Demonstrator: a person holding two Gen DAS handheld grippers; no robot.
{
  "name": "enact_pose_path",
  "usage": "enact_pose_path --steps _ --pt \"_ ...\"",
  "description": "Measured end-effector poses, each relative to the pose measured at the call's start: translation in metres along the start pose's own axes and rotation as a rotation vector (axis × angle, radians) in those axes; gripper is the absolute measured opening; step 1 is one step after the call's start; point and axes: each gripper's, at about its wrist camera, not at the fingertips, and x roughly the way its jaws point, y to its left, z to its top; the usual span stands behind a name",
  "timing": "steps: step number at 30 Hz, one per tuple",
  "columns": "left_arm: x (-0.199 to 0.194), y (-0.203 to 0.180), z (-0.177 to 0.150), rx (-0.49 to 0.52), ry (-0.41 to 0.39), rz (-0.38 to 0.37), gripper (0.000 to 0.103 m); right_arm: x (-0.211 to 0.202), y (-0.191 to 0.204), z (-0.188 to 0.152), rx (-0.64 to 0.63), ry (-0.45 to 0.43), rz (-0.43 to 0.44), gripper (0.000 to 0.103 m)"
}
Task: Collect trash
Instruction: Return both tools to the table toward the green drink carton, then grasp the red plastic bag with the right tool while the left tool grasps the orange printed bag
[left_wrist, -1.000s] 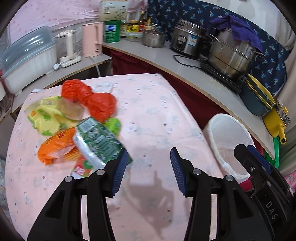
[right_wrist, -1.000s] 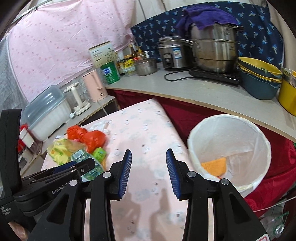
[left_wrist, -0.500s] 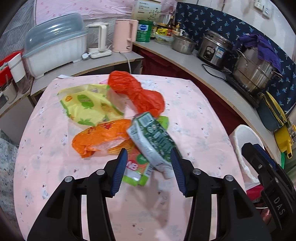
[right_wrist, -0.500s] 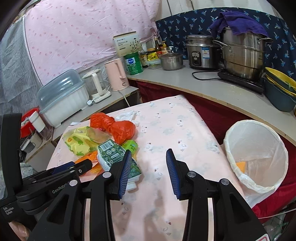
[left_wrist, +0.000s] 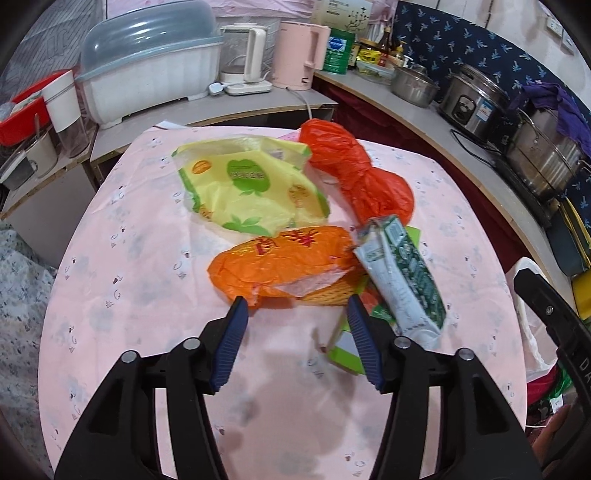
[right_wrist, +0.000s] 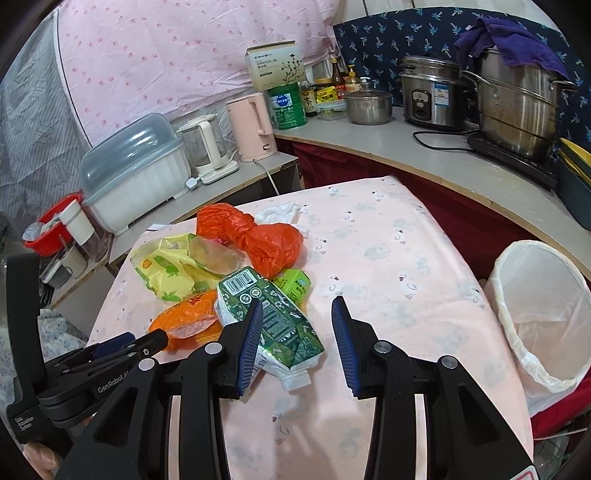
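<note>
A heap of trash lies on the pink table (left_wrist: 147, 280): an orange wrapper (left_wrist: 280, 258), a yellow-green bag (left_wrist: 251, 188), a red plastic bag (left_wrist: 354, 177), a flattened green carton (left_wrist: 402, 280) and a small green box (right_wrist: 293, 284). My left gripper (left_wrist: 295, 339) is open and empty, just short of the orange wrapper. My right gripper (right_wrist: 295, 343) is open and empty, its left finger over the green carton (right_wrist: 273, 321). The white-lined bin (right_wrist: 543, 314) stands off the table's right edge.
A counter behind the table holds a white lidded container (left_wrist: 147, 74), a clear kettle (left_wrist: 243, 55), a pink kettle (left_wrist: 299, 55), a rice cooker (right_wrist: 432, 92) and a steel pot (right_wrist: 517, 107). A crumpled white tissue (right_wrist: 277, 212) lies beyond the red bag.
Both grippers have swung left from the bin toward the trash heap. The left one now faces the orange wrapper, the right one the green carton. Both stayed open.
</note>
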Motion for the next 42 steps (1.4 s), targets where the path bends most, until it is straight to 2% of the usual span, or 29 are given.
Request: enact_pose_path --steps 14,15,17,19,23,30,34,36,38,42 --pt "0.035 0.029 0.013 -0.075 0.038 -0.017 0.077 0.057 0.013 0.024 0.005 0.044 0.009 0.038" --pt "0.038 0.029 0.014 -0.076 0.041 -0.020 0.080 0.063 0.013 0.027 0.009 0.048 0.013 0.039" --pt "0.045 0.028 0.018 -0.072 0.046 -0.019 0.083 0.072 0.012 0.032 0.015 0.053 0.020 0.048" --pt "0.051 0.026 0.021 -0.069 0.049 -0.016 0.088 0.081 0.012 0.038 0.021 0.058 0.021 0.050" --pt "0.068 0.025 0.027 -0.075 0.079 -0.019 0.090 0.104 0.010 0.047 0.036 0.085 0.032 0.054" --pt "0.086 0.023 0.029 -0.073 0.110 -0.032 0.089 0.143 0.010 0.050 0.054 0.148 0.048 0.055" --pt "0.089 0.021 0.028 -0.061 0.115 -0.041 0.081 0.158 0.011 0.047 0.064 0.174 0.054 0.055" --pt "0.091 0.021 0.027 -0.053 0.125 -0.061 0.070 0.164 0.011 0.044 0.066 0.188 0.059 0.053" --pt "0.089 0.021 0.027 -0.045 0.121 -0.084 0.061 0.167 0.011 0.041 0.070 0.192 0.060 0.039" --pt "0.084 0.016 0.026 -0.033 0.117 -0.122 0.038 0.166 0.008 0.038 0.082 0.188 0.063 0.022"
